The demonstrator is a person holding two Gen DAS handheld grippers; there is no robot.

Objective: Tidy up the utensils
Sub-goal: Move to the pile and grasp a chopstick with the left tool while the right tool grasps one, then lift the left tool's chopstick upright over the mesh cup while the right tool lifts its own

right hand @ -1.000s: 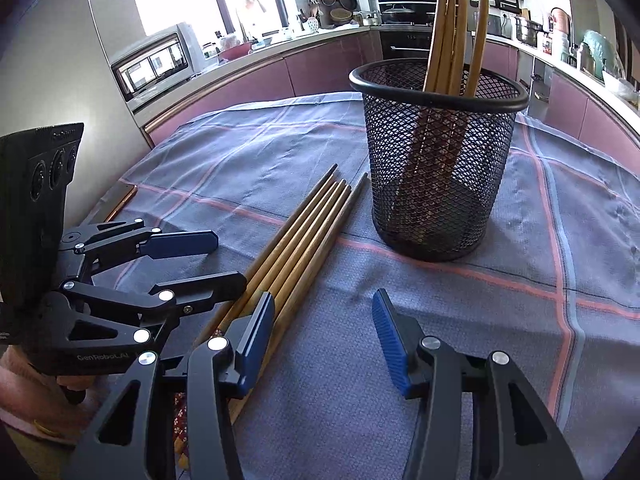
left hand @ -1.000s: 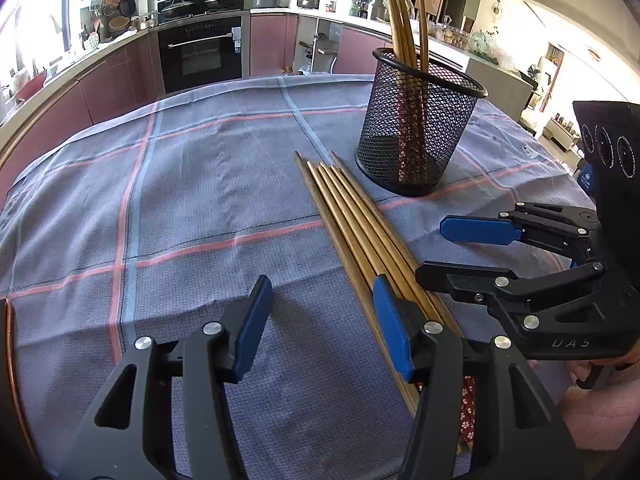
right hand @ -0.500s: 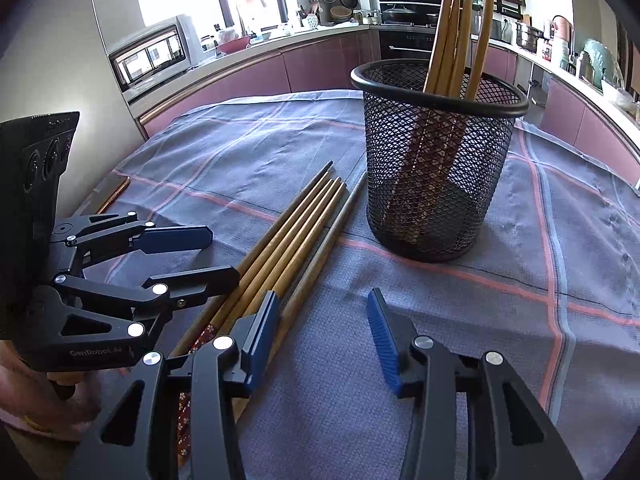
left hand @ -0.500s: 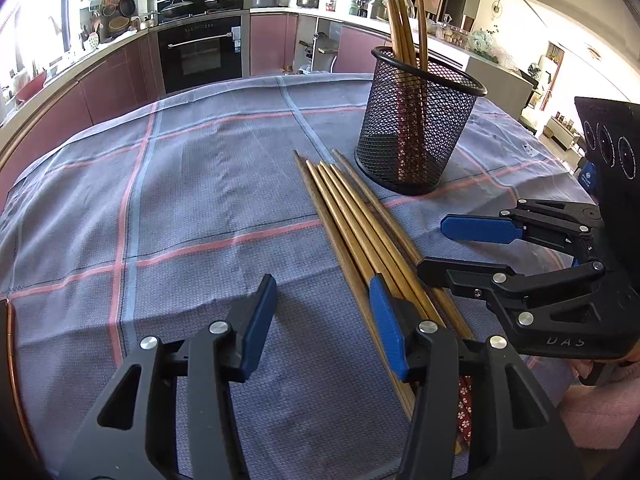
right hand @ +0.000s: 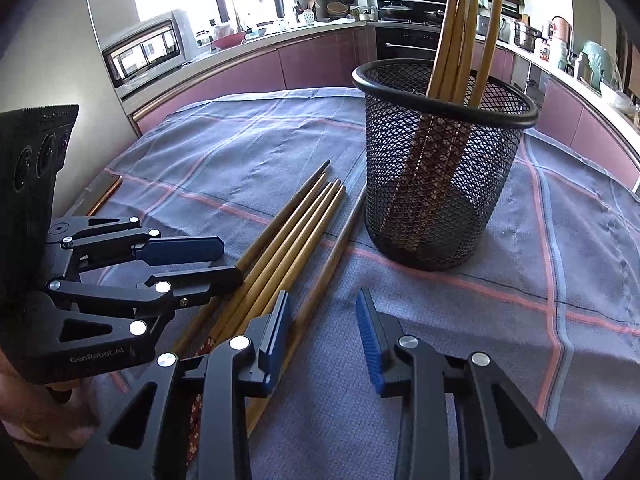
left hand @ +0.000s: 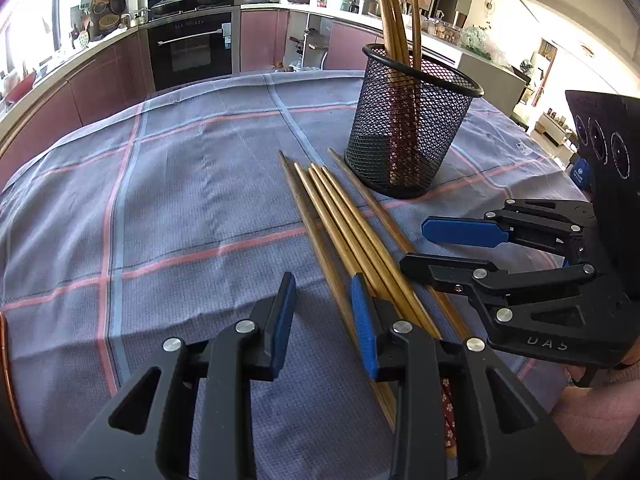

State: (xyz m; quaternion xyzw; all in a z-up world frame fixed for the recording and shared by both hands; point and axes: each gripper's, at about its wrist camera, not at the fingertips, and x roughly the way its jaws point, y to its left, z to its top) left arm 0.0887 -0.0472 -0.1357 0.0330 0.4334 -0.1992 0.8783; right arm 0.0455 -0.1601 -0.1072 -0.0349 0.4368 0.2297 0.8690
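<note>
Two things hold my eye on the checked tablecloth (left hand: 168,200): the upright mesh holder (left hand: 408,140) with chopsticks standing in it, then five loose chopsticks (left hand: 344,224) lying side by side, tips toward it, between my left gripper (left hand: 324,312) and right gripper (right hand: 324,320), both gaping, empty

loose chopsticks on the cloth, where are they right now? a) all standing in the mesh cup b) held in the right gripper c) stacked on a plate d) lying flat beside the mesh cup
d: the loose chopsticks lie flat on the checked tablecloth next to the black mesh cup, and both the left gripper and right gripper are open and hold nothing.
</note>
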